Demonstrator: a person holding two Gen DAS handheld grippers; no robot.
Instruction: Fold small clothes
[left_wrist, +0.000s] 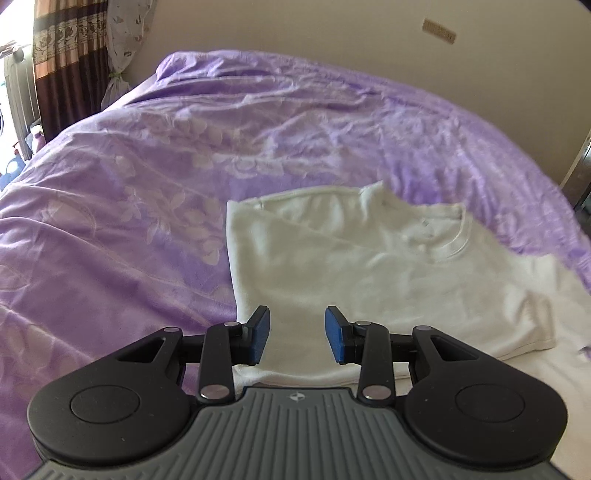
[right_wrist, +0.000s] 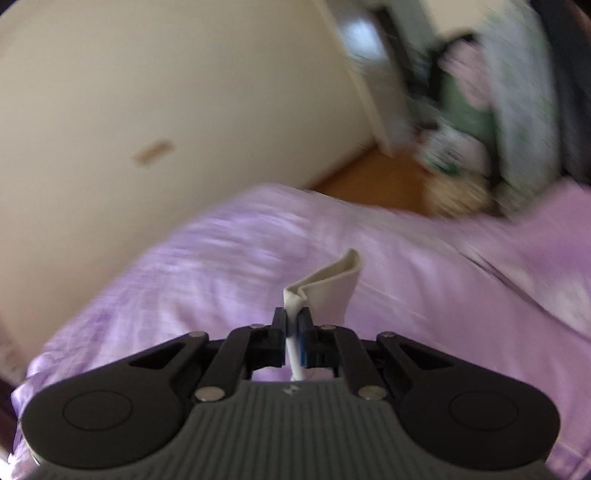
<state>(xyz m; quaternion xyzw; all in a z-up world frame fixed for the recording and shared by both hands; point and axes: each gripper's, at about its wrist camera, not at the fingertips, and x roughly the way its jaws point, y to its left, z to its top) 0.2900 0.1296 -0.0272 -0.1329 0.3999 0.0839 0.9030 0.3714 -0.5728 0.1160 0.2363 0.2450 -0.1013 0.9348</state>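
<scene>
Lifting a pinched edge of the white shirt (right_wrist: 325, 284) with the right gripper (right_wrist: 294, 319), we are keeping its jaws clamped tight.
The shirt is lying near the bed's (left_wrist: 129, 184) front edge; we are holding the left gripper (left_wrist: 297, 334) half open and empty over its hem, ready for pinning it.

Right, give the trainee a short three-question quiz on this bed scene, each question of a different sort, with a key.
1. True or false: the right tongs are shut on white cloth.
2. What colour is the bedspread? A green, B purple, C red.
3. Fill in: the left tongs are ____, with nothing between the pads, above the white T-shirt.

Key: 1 true; 2 B; 3 open.
</scene>
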